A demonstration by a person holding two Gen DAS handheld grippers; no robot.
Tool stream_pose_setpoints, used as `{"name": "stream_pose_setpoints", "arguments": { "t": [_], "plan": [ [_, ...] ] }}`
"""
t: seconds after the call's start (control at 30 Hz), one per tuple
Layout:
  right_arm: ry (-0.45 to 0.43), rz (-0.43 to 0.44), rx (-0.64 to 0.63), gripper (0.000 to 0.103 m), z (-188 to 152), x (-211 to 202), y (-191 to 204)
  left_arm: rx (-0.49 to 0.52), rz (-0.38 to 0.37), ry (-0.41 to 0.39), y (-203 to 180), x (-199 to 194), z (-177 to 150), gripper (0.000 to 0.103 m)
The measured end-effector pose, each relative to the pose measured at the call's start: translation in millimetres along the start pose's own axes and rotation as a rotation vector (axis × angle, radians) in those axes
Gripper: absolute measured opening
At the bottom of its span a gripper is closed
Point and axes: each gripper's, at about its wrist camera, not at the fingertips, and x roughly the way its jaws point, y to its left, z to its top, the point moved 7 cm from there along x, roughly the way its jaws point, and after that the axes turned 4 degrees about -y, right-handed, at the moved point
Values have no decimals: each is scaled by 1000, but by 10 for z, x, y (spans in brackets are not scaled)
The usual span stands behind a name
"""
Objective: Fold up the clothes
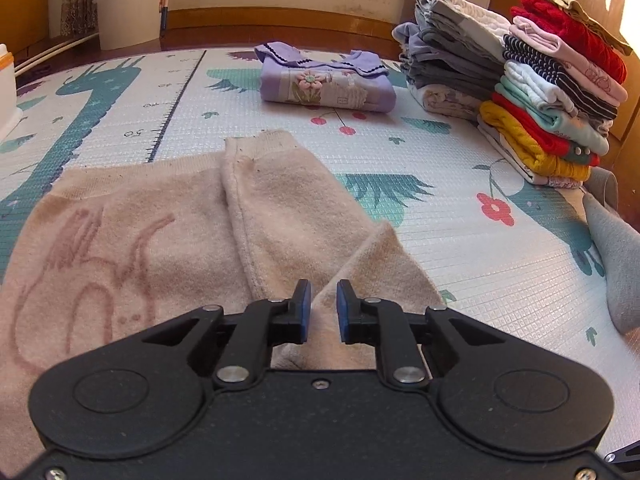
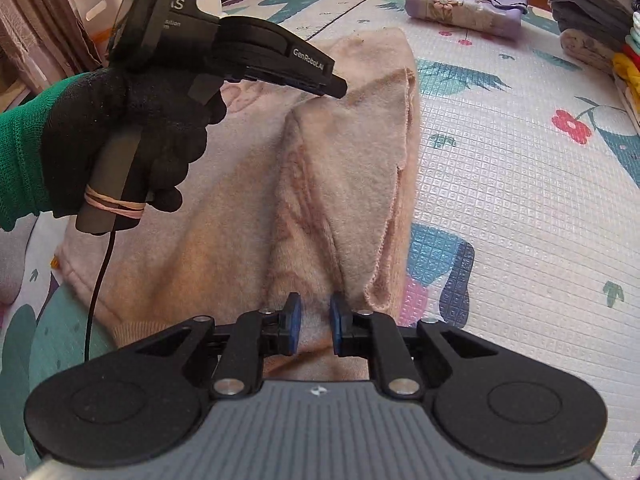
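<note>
The left tool (image 1: 323,300) body hid the sweater's (image 1: 160,232) near edge. The frame edge cut the grey cloth (image 1: 616,264). The stack (image 2: 600,12) was cropped at right.

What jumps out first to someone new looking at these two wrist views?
The pale pink sweater spread on the printed play mat, one sleeve folded across it, both hand-held grippers hovering over it with jaws apart. Next, the colourful stack of folded clothes at far right, with a folded lilac garment beside it.
</note>
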Motion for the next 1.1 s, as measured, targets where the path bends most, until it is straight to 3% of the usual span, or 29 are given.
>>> {"name": "stream_pose_setpoints", "arguments": {
  "t": [0.07,0.27,0.4,0.47,0.53,0.73,0.83,0.93,1.1],
  "plan": [
    [-19,-17,-20,18,15,-61,28,-64,19,-22,123,-152,7,14],
    [-53,-35,-82,20,63,-153,153,11,-39,-9,-95,-313,-85,14],
    [-19,-44,-50,20,38,-57,96,58,-21,31,-258,-139,-205,14],
    [-2,-25,-17,20,-25,0,39,83,23,93,-261,4,-327,15],
    [-6,-15,-17,20,-31,33,33,94,21,68,-275,41,-361,15],
    [10,-5,17,20,-8,82,20,76,64,108,-287,67,-330,17],
    [29,-7,60,20,40,12,17,-3,97,115,-226,-113,-293,25],
    [3,0,136,24,80,-150,-44,-92,131,108,-138,-337,-269,48],
    [-63,-31,383,31,241,-443,-490,-266,214,136,234,-834,-389,51]
  ]
}}
